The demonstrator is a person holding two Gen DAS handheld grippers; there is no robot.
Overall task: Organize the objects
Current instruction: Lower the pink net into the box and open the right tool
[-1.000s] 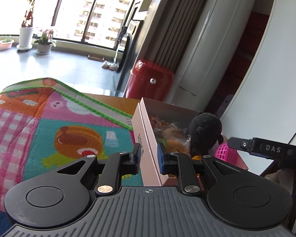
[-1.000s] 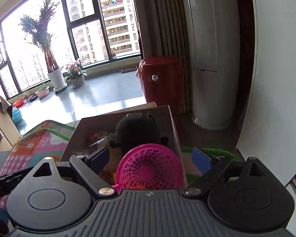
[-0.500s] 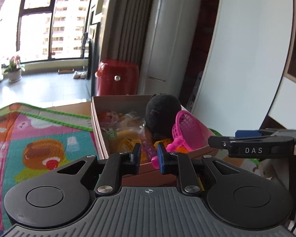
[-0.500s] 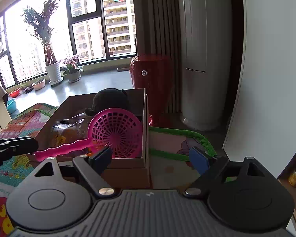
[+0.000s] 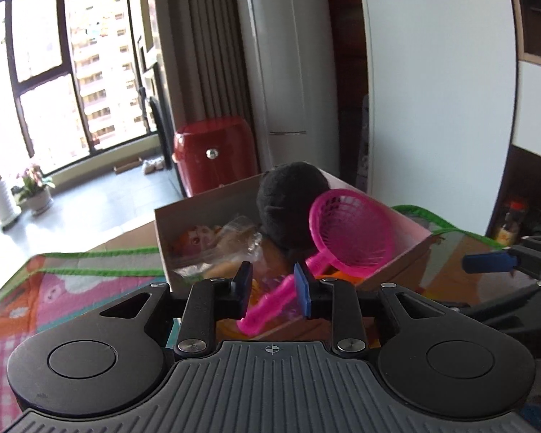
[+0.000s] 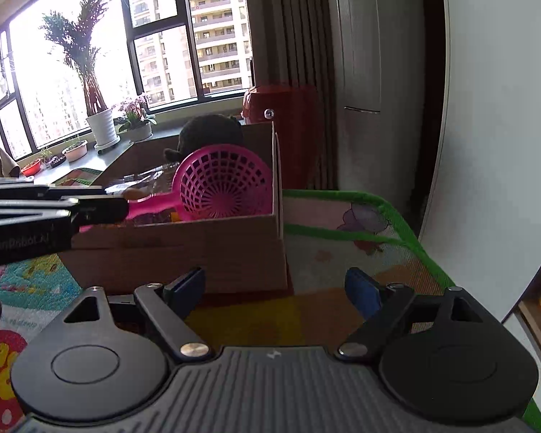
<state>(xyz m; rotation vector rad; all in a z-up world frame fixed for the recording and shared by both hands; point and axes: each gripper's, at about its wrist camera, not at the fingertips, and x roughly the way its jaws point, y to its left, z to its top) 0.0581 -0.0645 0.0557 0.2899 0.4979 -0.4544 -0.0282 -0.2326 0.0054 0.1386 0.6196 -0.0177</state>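
An open cardboard box [image 5: 407,238] stands on the play mat, holding a black plush toy [image 5: 288,198], a pink plastic scoop [image 5: 350,231] and wrapped toys. My left gripper [image 5: 272,288] is at the box's near edge and its jaws are opening. The scoop's pink handle runs through the gap between them, and the pads do not press on it. From the right wrist view the left gripper [image 6: 101,202] reaches in from the left over the box [image 6: 198,245], toward the scoop [image 6: 223,187]. My right gripper [image 6: 274,288] stands open and holds nothing, low before the box's near right corner.
The colourful play mat [image 6: 360,252] with a green border spreads around the box. Behind it stand a red cabinet [image 5: 212,155], a tall white unit [image 5: 288,54] and curtains. A white wall panel [image 6: 487,144] rises on the right. Potted plants [image 6: 101,126] line the window.
My left gripper swung around the box and rolled; its shut jaws have parted around the scoop's handle. My right gripper sank lower, so the box now sits higher in its view.
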